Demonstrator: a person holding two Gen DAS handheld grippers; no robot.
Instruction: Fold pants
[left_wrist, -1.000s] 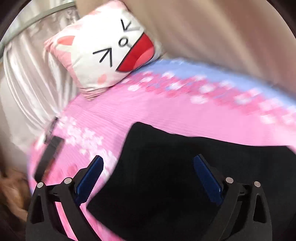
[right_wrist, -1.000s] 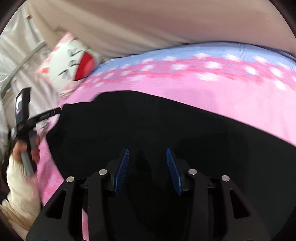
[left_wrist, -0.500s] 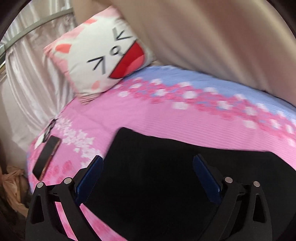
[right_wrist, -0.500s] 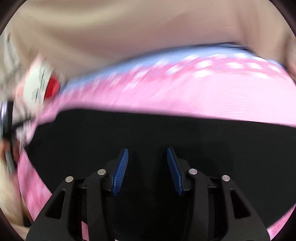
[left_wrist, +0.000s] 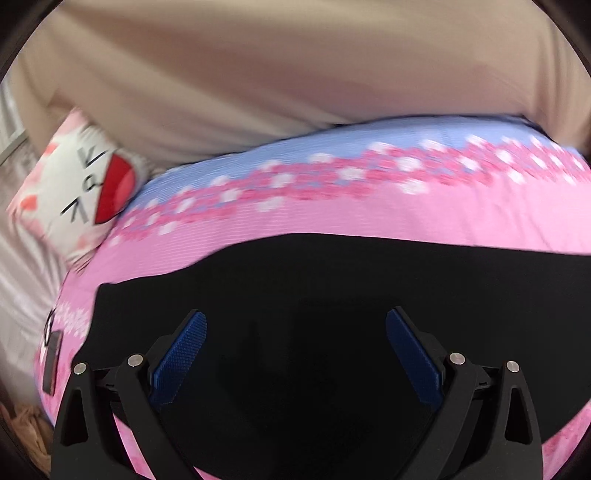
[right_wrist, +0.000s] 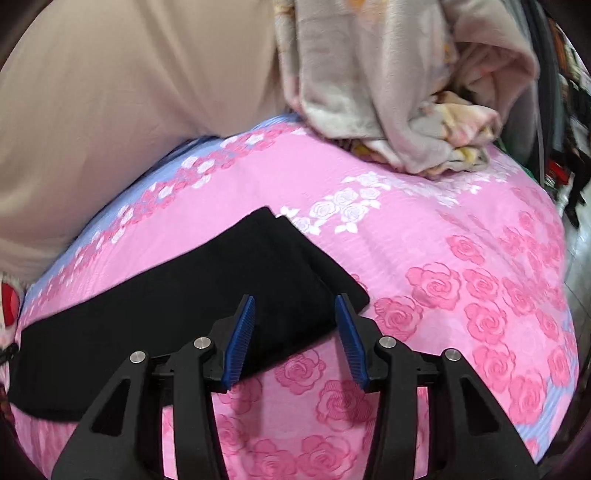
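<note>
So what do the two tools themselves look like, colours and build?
Both match: the left tool and right tool have matte black plastic frames with triangular cut-outs and silver round bolt heads at the joints. Each finger carries a flat blue pad with a fine ribbed texture. No cables, markings or sleeves are visible.

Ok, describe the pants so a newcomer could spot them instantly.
Find the pink rose-print bedsheet. Lying flat across it is a long strip of plain black cloth, the pants. Everything nearby is pale or patterned, like the crumpled grey blanket.
</note>
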